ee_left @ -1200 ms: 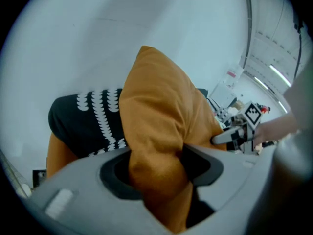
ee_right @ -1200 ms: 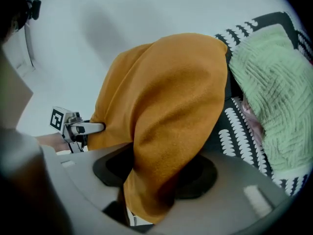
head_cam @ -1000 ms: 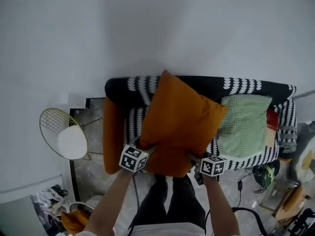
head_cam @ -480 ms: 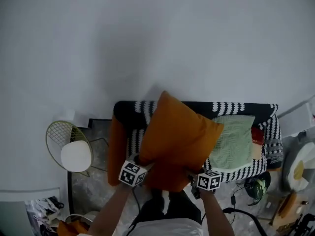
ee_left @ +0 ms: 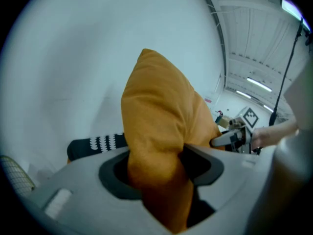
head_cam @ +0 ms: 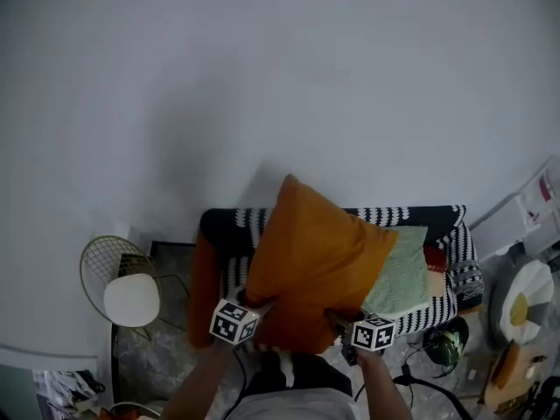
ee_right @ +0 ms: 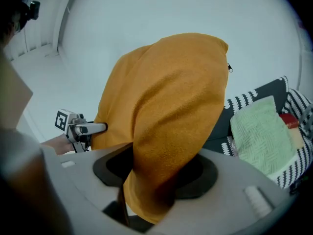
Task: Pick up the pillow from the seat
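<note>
Since a second ago both claws have carried the orange pillow [head_cam: 319, 261] upward: the sofa [head_cam: 423, 315] now looks smaller and farther beneath them, and the pillow's lower edge hangs clear of the seat instead of over it. The pick-up therefore looks essentially done, with only a steady hold left to keep.

The left claw [head_cam: 261, 306] pinches the pillow's lower left corner, its jaws pressed into bunched fabric. The right claw [head_cam: 338, 318] does the same at the lower right corner. The pillow rises ahead of and above both claws, spanning the gap between them, with one corner pointing up.

The pillow is square and plump, with a soft, matte, slightly fuzzy cover that creases where the jaws bite. Below and beyond the claws, the sofa wears a black-and-white scalloped weave. A pale green cushion [head_cam: 399, 274] with a raised herringbone knit lies on the seat past the right claw. Out beyond the left claw stands a round wire chair [head_cam: 122, 280] with a white seat pad.
</note>
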Tool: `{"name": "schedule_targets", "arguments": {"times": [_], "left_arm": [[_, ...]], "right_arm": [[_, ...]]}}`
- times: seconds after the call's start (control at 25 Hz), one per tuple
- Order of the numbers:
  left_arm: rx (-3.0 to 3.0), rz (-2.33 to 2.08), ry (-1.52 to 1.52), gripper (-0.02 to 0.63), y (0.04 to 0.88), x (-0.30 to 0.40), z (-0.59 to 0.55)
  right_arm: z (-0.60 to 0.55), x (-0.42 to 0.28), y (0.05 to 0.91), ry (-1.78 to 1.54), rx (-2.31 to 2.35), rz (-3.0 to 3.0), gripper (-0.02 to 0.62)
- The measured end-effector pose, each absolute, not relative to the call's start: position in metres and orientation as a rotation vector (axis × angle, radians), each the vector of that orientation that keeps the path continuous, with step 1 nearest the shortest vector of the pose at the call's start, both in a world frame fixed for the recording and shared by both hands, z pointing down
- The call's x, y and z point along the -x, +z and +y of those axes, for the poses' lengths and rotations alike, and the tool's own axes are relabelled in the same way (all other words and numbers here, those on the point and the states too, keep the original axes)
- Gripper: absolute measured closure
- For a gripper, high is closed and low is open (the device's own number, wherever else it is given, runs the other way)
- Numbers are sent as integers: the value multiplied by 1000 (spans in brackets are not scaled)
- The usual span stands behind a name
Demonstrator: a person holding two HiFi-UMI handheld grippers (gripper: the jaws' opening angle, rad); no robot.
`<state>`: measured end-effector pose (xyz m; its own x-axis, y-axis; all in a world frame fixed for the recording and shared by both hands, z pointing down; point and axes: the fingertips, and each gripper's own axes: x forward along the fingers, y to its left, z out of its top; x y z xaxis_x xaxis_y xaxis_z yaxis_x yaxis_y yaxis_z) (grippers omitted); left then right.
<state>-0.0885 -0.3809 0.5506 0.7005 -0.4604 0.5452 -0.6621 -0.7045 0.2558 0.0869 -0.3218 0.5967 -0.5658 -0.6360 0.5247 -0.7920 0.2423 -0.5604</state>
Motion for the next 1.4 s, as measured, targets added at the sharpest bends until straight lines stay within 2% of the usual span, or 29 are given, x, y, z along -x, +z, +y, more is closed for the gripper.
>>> {"name": "schedule_targets", "arguments": {"times": [0.64, 1.4], "left_arm": [[-2581, -888, 402, 360, 465, 102, -320], [-2572, -1034, 274, 370, 430, 51, -202]], "right_arm": [[-263, -77, 492, 901, -1433, -2395, 351], [-160, -133, 449, 708, -1307, -2517, 348]]}}
